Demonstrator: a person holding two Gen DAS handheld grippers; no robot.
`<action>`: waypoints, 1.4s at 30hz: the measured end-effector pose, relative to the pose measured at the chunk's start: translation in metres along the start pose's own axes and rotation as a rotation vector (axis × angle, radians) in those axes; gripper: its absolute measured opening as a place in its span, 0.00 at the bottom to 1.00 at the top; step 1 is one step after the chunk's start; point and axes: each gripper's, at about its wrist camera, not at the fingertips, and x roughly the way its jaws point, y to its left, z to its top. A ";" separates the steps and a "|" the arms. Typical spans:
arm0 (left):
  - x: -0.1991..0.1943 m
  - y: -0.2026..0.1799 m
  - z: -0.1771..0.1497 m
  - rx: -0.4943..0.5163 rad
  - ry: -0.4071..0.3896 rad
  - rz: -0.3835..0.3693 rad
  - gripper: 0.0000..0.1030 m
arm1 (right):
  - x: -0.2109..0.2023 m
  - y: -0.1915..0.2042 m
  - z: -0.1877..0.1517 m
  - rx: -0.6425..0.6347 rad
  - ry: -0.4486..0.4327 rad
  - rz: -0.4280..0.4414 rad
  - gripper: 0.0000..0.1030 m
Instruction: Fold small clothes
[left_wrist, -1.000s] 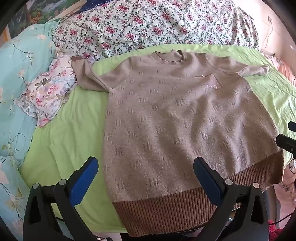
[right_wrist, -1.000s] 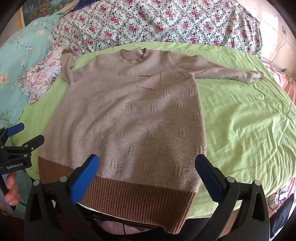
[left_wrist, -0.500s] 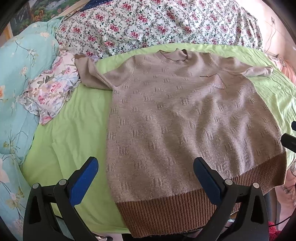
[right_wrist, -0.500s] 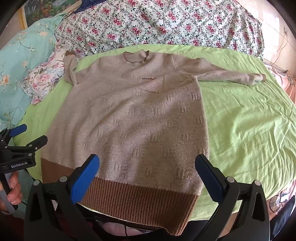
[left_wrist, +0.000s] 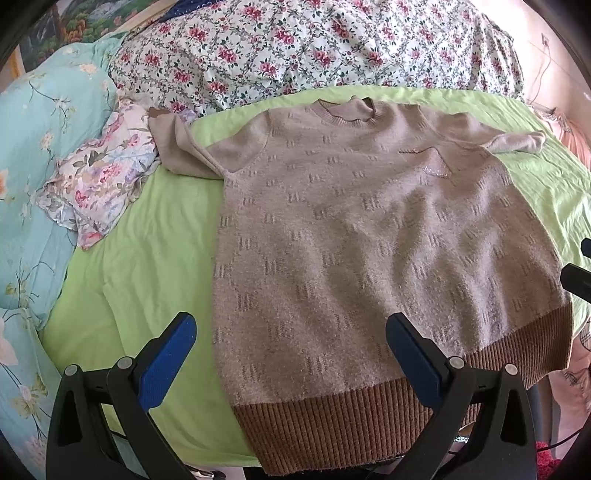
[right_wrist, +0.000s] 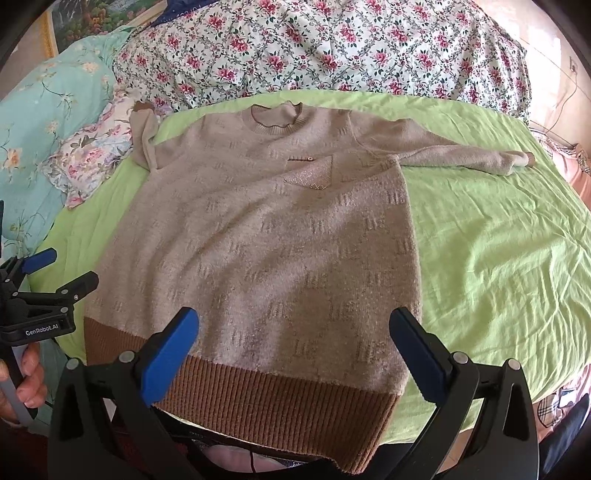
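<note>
The sweater (right_wrist: 258, 236) lies flat, face up, on the green bed (right_wrist: 498, 258), hem at the near edge. Both the left hand-held gripper (left_wrist: 291, 354) and right hand-held gripper (right_wrist: 293, 350) hover over the hem, released and grasping nothing.

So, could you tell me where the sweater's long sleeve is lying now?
In the right wrist view the long sleeve stretches rightward from the sweater across the green sheet.
</note>
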 end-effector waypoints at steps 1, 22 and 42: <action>0.000 0.000 0.000 0.002 -0.001 0.002 1.00 | 0.001 -0.001 0.000 -0.003 0.001 -0.001 1.00; 0.005 0.000 0.005 0.003 0.002 -0.005 1.00 | 0.003 -0.001 0.002 -0.016 -0.013 0.008 1.00; 0.013 0.001 0.015 0.007 0.004 -0.011 1.00 | 0.006 -0.005 0.015 -0.010 -0.023 0.014 1.00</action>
